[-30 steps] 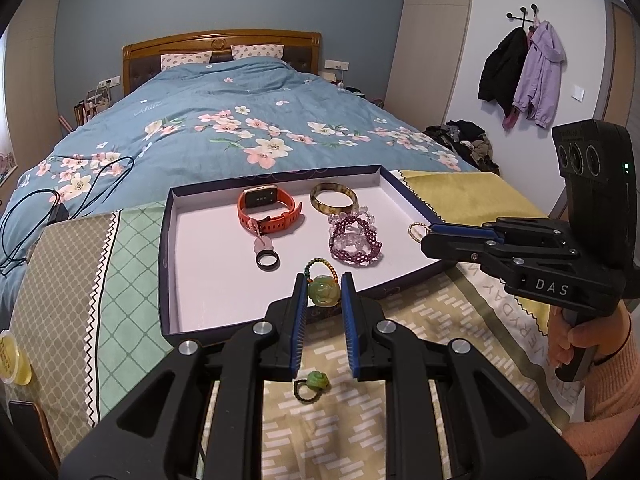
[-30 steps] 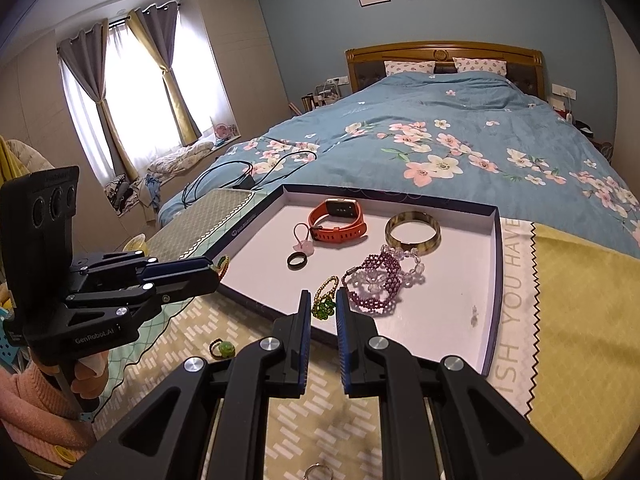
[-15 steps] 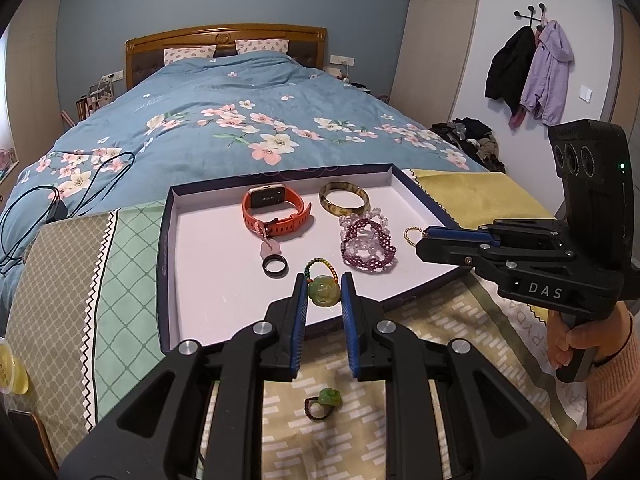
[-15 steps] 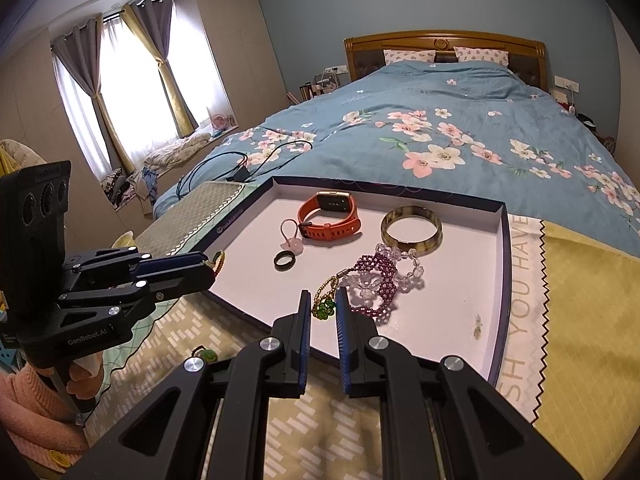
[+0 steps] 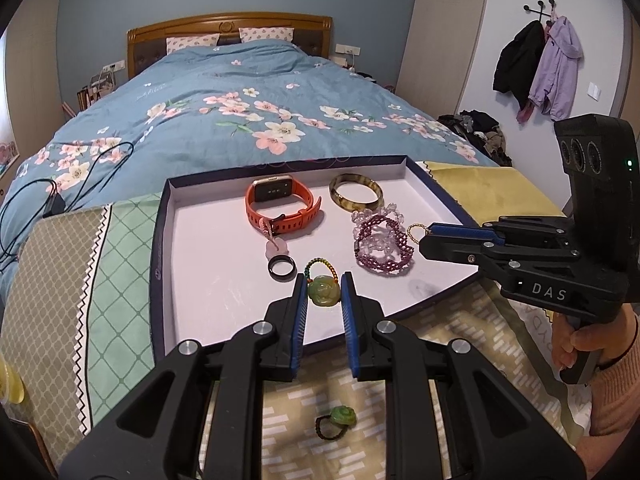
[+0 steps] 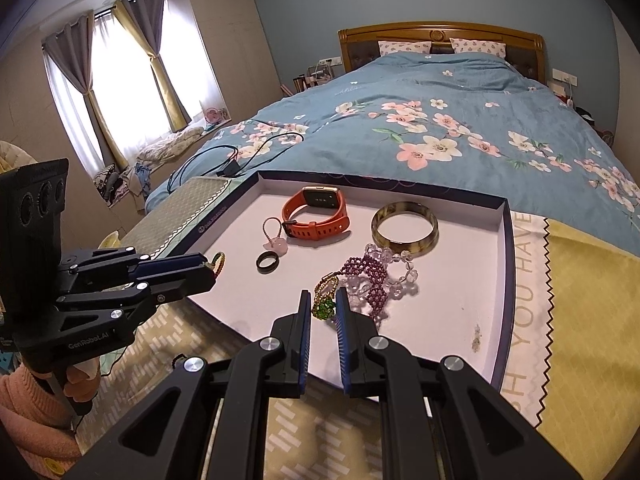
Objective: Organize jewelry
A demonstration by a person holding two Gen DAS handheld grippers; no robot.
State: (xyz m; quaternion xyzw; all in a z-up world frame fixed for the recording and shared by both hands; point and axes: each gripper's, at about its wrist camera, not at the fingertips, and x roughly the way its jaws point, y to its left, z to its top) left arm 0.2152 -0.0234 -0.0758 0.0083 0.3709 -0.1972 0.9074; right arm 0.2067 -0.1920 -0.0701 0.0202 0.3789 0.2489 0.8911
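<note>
A shallow tray with a dark blue rim (image 5: 159, 248) (image 6: 507, 280) lies on the patterned cloth. My left gripper (image 5: 323, 285) is shut on a jade pendant (image 5: 324, 291) with a beaded loop, just above the tray's near edge. My right gripper (image 6: 322, 301) is shut on a green crystal charm (image 6: 323, 309) with a gold bead loop, beside the purple bead bracelet (image 6: 372, 276). In the tray lie an orange watch (image 5: 280, 216), an amber bangle (image 5: 355, 197), a black ring (image 5: 282, 268) and a pink charm (image 5: 275, 245).
A green ring (image 5: 338, 420) lies on the cloth in front of the tray, under my left gripper's arms. The bed with its blue floral quilt (image 5: 240, 120) runs behind the tray. A black cable (image 6: 240, 156) lies on the quilt at the left.
Both grippers have moved forward and slightly down over the tray's near part, each still holding its piece. The green ring on the cloth has slipped lower in the left wrist view.
</note>
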